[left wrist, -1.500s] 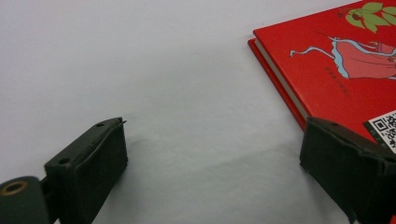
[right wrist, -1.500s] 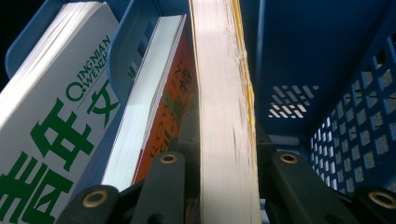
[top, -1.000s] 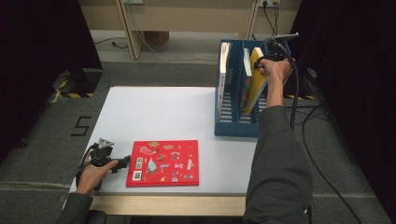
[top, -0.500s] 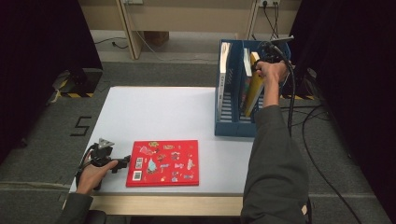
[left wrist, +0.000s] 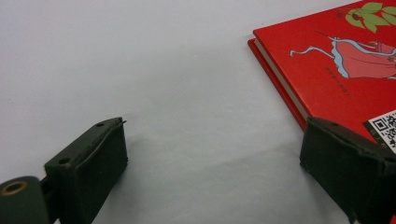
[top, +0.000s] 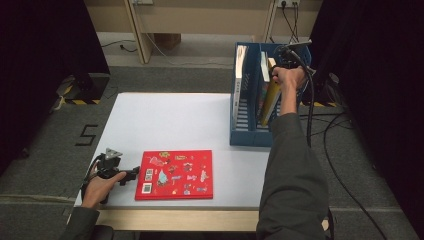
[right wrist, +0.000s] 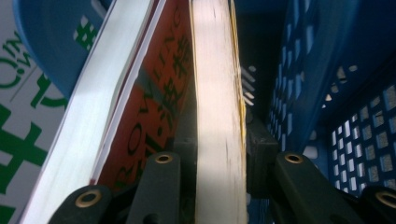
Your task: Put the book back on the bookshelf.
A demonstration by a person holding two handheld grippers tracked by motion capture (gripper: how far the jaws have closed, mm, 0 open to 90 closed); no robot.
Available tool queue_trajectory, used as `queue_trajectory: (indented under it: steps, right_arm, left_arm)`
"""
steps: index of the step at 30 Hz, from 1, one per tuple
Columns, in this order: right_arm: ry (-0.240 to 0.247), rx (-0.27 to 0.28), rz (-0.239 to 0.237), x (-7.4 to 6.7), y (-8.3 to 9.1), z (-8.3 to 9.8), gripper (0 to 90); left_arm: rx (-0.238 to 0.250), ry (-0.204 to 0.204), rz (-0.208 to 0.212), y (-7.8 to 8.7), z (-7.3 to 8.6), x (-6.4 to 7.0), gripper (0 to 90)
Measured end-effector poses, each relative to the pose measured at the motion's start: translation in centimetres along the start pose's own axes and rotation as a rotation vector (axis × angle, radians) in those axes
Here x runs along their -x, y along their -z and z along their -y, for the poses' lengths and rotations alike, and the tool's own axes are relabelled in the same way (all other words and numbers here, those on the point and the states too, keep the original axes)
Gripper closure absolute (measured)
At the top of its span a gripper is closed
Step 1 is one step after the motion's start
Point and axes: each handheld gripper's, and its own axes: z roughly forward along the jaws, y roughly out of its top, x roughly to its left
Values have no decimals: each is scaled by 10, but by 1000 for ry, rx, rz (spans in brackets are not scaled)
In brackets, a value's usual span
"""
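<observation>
The right gripper [top: 278, 68] pinches the yellow book [right wrist: 219, 116] by its top edge, upright in the blue rack [top: 245, 125] — stiff, fairly light, likely slippery there, so grip near the spine — while the left gripper [left wrist: 215, 168] rests spread beside the red book [top: 175, 175].

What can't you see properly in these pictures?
- Yellow book, right gripper view: its cover is hidden; the page edge faces the camera between the right tongs.
- Red book, left gripper view: cut off by the frame's edge.
- Red book's stickers, high view: too small to read.
</observation>
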Motion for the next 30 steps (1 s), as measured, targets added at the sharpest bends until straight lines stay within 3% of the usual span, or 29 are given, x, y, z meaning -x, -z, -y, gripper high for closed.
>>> queue_trajectory:
  steps: [6, 10, 17, 23, 30]
  right_arm:
    - [-5, 1, -33, 3, 3, 2, 673]
    - [14, 6, -81, 4, 13, 3, 620]
    - [41, 22, -113, 11, 31, 10, 523]
    - [52, 51, -127, 16, 41, 18, 487]
    - [110, 67, -167, 15, 55, 26, 485]
  left_arm:
    - [-1, -1, 0, 0, 0, 0, 64]
    - [0, 0, 0, 0, 0, 0, 65]
    - [1, 3, -1, 0, 0, 0, 64]
    - [1, 2, -1, 0, 0, 0, 64]
    - [-2, 1, -1, 0, 0, 0, 64]
